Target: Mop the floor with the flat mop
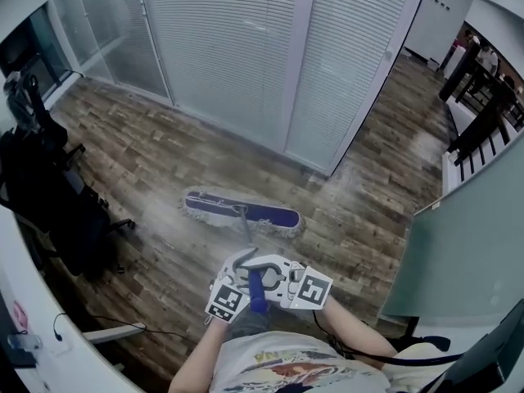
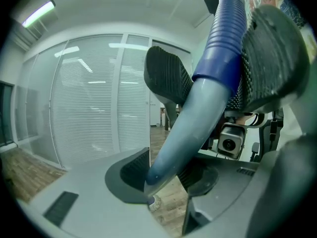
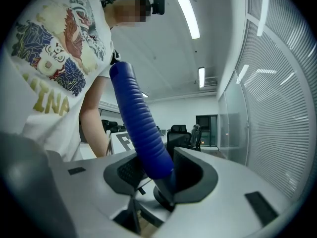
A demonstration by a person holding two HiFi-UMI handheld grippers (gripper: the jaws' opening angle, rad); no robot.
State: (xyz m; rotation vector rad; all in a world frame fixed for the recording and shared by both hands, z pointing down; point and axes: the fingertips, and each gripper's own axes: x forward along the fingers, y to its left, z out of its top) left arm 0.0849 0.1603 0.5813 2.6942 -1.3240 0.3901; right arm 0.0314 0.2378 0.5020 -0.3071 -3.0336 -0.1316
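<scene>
In the head view, the flat mop (image 1: pixel 241 211) lies on the wood floor (image 1: pixel 147 154), far in front of us. Our left gripper (image 1: pixel 240 270) and right gripper (image 1: pixel 274 278) sit close together on its handle (image 1: pixel 257 291), near our body. In the left gripper view, the jaws squeeze the handle's grey part (image 2: pixel 188 138). In the right gripper view, the jaws pinch its blue grip (image 3: pixel 141 128). We think we are in the middle of a mop stroke. Next we must slide the mop along, holding tight and keeping it flat.

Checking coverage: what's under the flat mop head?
The blue flat mop head with white fringe lies flat on the brown wood-plank floor; the boards beneath it are covered, so unseen.
</scene>
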